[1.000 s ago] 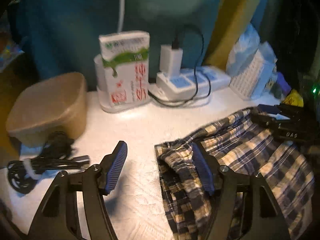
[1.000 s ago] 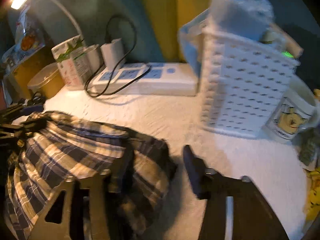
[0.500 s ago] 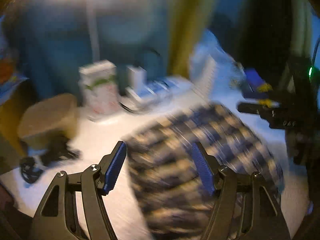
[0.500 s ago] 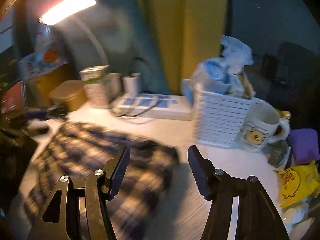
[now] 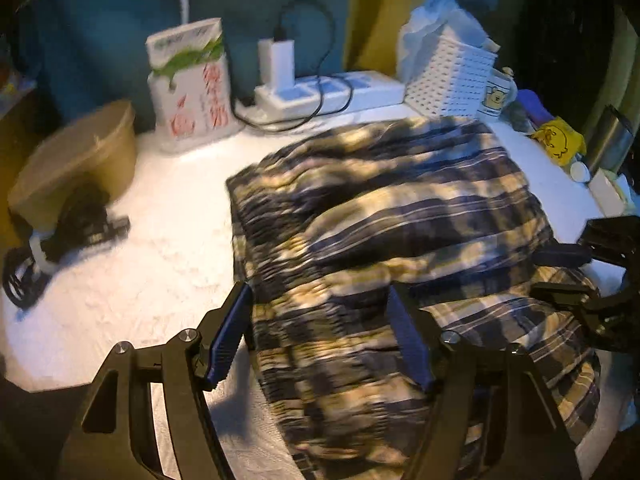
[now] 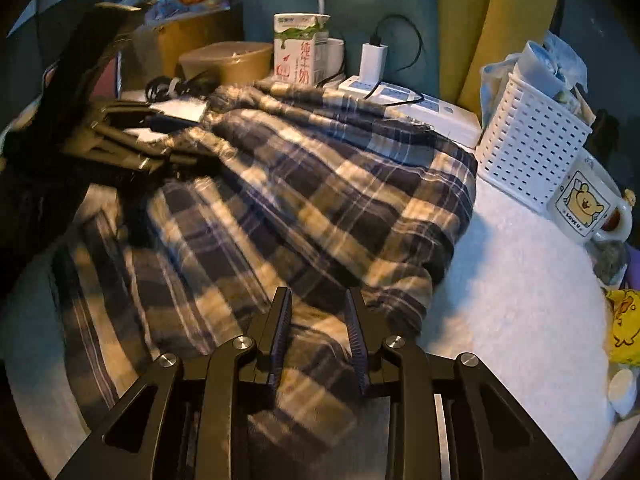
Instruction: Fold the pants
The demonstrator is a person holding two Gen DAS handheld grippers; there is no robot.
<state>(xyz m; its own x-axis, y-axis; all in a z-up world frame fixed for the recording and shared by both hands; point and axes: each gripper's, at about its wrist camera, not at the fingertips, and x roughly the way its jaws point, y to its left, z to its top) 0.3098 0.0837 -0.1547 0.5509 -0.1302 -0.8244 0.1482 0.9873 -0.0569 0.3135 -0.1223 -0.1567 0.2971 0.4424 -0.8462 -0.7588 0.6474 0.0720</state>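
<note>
Plaid pants [image 5: 392, 216] lie bunched beside the milk carton [image 5: 190, 84]; left hand-held gripper [image 5: 320, 336] and right hand-held gripper [image 6: 318, 334] both hover agape above them.

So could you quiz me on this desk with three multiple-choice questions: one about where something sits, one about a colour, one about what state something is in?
1. Where does the cartoon-bear mug stand?
A. On top of the plaid pants
B. Beside the white perforated basket
C. Inside the brown lidded bowl

2. What colour is the power strip at the back of the table?
A. White
B. Red
C. Black

3. How does the left gripper stand?
A. Clamped shut on the milk carton
B. Open, holding nothing
C. Shut on a cable

Answers:
1 B: the mug stands right next to the basket, off the pants.
2 A: the power strip is white with bluish sockets, and a white charger is plugged in.
3 B: the left gripper has its blue pads spread wide over the cloth, gripping nothing.
</note>
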